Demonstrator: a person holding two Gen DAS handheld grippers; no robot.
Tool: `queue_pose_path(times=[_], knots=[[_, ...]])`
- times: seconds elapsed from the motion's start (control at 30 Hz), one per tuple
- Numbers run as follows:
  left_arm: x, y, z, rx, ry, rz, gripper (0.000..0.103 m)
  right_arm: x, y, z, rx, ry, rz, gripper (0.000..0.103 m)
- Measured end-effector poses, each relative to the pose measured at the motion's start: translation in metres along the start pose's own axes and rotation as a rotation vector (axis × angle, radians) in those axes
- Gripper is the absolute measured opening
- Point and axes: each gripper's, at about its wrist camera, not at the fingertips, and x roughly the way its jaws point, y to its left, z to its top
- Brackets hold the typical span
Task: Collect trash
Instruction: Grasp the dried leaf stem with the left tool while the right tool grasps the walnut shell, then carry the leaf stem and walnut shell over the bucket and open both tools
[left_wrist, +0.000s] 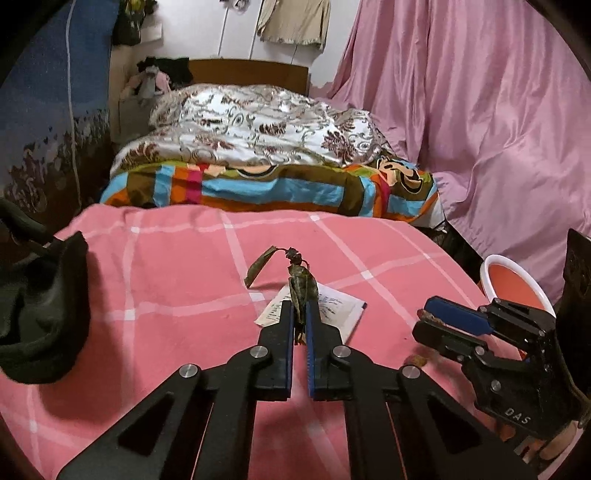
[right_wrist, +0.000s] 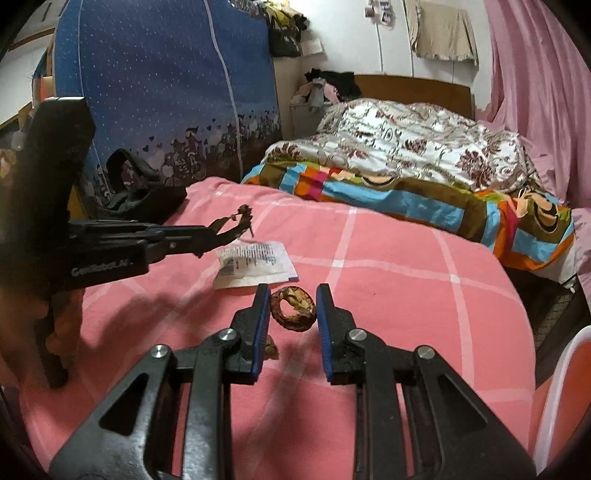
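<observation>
A withered brown leafy sprig (left_wrist: 301, 288) is clamped in the left gripper (left_wrist: 300, 314) above the pink checked cloth (left_wrist: 166, 280). A curled brown peel (right_wrist: 293, 309) is straddled by the spread right gripper (right_wrist: 290, 308); a white printed sachet (right_wrist: 255, 263) is yet uncollected, near the red white-rimmed bin (left_wrist: 517, 286).

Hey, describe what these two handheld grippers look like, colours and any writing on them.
Both are matte black scissor-style linkages with round silver pivot pins and triangular cut-outs. The left gripper and right gripper have blue ribbed pads lining the jaws. The left's body carries white "GenRobot.AI" lettering; the right's shows "DAS". No cables or sleeves show.
</observation>
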Motion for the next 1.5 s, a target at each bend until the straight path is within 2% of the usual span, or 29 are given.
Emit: queue_pose_path(times=[0.57, 0.83, 1.03, 1.17, 1.33, 1.5], knots=[[-0.057, -0.038, -0.014, 0.096, -0.171, 0.066, 0.004, -0.058, -0.005, 0.0, 0.032, -0.228, -0.025, 0.027], [-0.078, -0.062, -0.018, 0.157, -0.252, 0.063, 0.004, -0.093, -0.019, -0.004, 0.061, -0.342, -0.059, 0.027], [-0.094, -0.09, -0.018, 0.198, -0.353, -0.027, 0.004, -0.136, -0.035, -0.012, 0.067, -0.47, -0.129, 0.027], [-0.098, -0.119, -0.015, 0.241, -0.398, -0.108, 0.004, -0.173, -0.054, -0.026, 0.094, -0.546, -0.237, 0.027], [-0.083, -0.17, -0.01, 0.287, -0.384, -0.21, 0.004, -0.207, -0.084, -0.044, 0.154, -0.567, -0.353, 0.027], [-0.06, -0.221, -0.004, 0.302, -0.349, -0.319, 0.004, -0.233, -0.114, -0.062, 0.185, -0.551, -0.486, 0.027]])
